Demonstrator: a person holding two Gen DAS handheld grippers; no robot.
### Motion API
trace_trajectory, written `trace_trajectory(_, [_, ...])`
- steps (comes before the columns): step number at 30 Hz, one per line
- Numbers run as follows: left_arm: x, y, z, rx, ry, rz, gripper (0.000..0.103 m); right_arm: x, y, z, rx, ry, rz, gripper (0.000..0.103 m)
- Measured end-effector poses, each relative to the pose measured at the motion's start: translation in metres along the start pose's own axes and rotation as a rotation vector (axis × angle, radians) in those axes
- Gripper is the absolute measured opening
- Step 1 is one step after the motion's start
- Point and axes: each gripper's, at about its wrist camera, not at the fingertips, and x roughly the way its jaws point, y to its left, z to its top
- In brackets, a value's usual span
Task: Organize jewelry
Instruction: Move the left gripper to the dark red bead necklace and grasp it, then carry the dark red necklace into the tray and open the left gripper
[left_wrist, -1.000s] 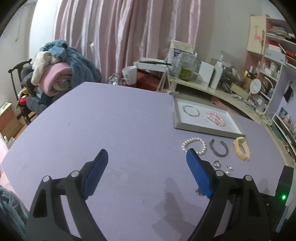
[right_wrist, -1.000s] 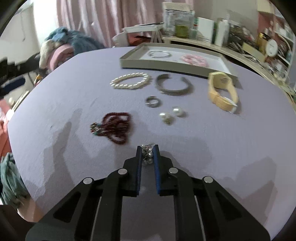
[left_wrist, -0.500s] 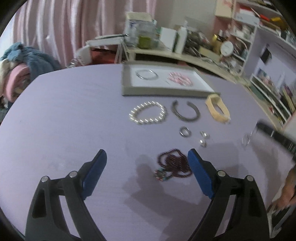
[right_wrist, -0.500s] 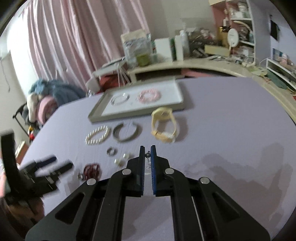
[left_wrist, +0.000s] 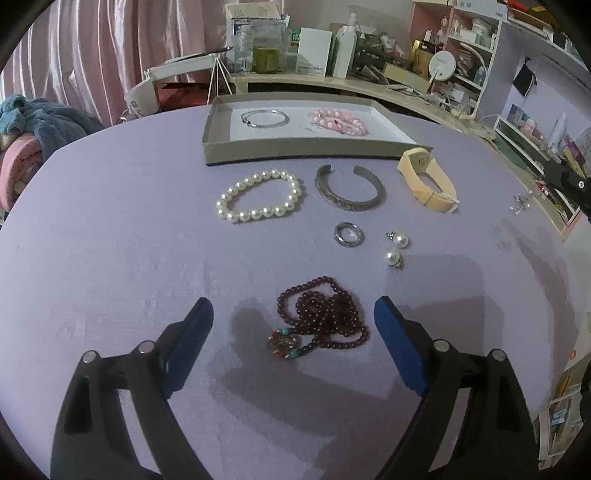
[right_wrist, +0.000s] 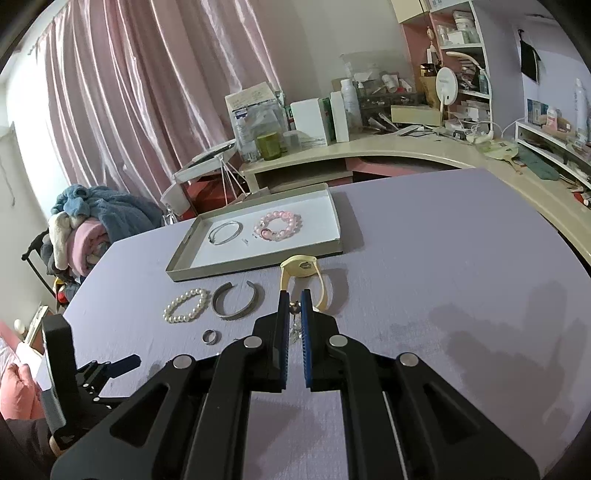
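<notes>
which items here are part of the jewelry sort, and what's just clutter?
Job:
tray holding silver bangle and pink bead bracelet
pearl bracelet
cuff
yellow band
ring
pearl earrings
dark red bead necklace
small dangly piece in right gripper

Clutter:
clothes pile
bottles and boxes on desk

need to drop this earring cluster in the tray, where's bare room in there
Free: the tray's right part, beyond the pink bead bracelet, and its near strip. Crowded: the far-left half, with the silver bangle, a small piece, then the pink beads.
</notes>
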Motion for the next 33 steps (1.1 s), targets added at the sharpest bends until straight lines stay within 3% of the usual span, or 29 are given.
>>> trace_trajectory(2, [0.006,-0.001,-0.001,0.0,0.016,-0.003,0.076,0.001,0.001,-0.001,-0.005,0.004,0.001,0.006])
trace_trajectory(6, [0.011,-0.009,-0.001,0.033,0.01,0.03,0.066,0.002,0.002,-0.003,-0.01,0.011,0.002,0.006])
trace_trajectory(11, [0.009,-0.022,-0.002,0.091,-0.009,0.026,0.017,0.002,0.003,-0.003,-0.013,0.014,0.004,0.006])
trace_trajectory(19, [-0.003,-0.009,0.009,0.046,-0.019,-0.035,0.011,0.0,0.005,0.003,-0.017,-0.003,0.006,0.006])
trace_trajectory(33, [-0.079,0.017,0.106,0.017,-0.244,-0.051,0.009,-0.001,0.01,0.056,-0.051,-0.107,0.035,0.006])
